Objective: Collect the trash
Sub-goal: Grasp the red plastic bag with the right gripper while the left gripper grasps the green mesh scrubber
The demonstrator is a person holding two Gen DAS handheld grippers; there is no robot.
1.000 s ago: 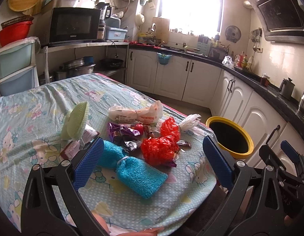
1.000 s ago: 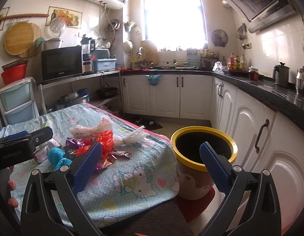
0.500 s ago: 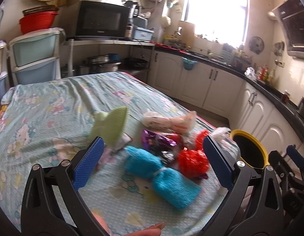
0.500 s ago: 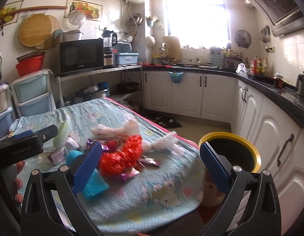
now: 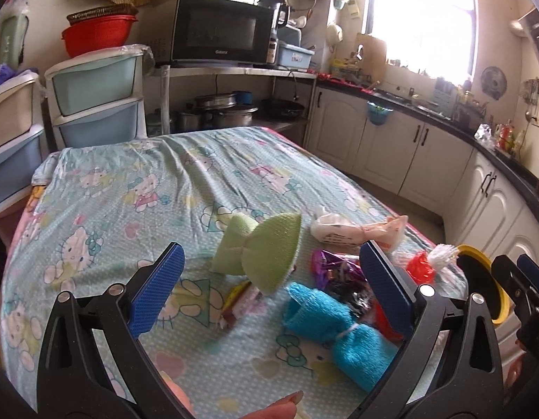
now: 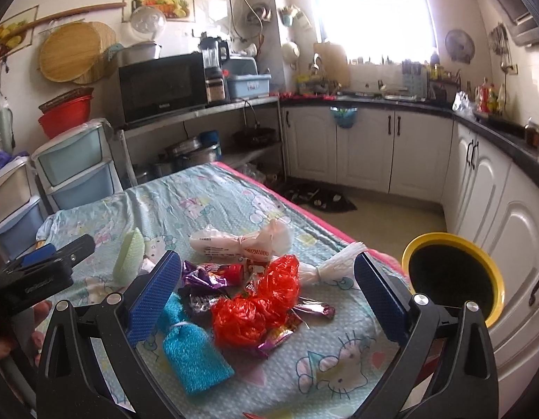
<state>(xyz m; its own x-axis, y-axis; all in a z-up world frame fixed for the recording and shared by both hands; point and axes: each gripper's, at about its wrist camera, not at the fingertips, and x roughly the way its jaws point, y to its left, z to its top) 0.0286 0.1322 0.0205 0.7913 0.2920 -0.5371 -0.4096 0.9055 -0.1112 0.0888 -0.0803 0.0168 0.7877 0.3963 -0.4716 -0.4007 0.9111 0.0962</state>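
A heap of trash lies on the Hello Kitty tablecloth (image 5: pixel 136 181): a green bow-tied sponge (image 5: pixel 266 253), a blue tied sponge (image 5: pixel 335 324), a red plastic bag (image 6: pixel 259 305), purple wrappers (image 6: pixel 203 279), a white printed bag (image 6: pixel 241 241) and a white tied bag (image 6: pixel 334 260). A yellow-rimmed black bin (image 6: pixel 450 276) stands on the floor right of the table. My left gripper (image 5: pixel 269 293) is open and empty above the green and blue sponges. My right gripper (image 6: pixel 266 295) is open and empty above the red bag.
White cabinets (image 6: pixel 367 150) under a black counter run along the back and right. Plastic drawer units (image 5: pixel 98 104) and a shelf with a microwave (image 5: pixel 220 31) stand at the table's far left. The table edge (image 6: pixel 304 209) drops to the floor at right.
Both grippers swung left and moved in over the table. The trash heap now sits closer between the fingers and the bin has slid to the right in both views.
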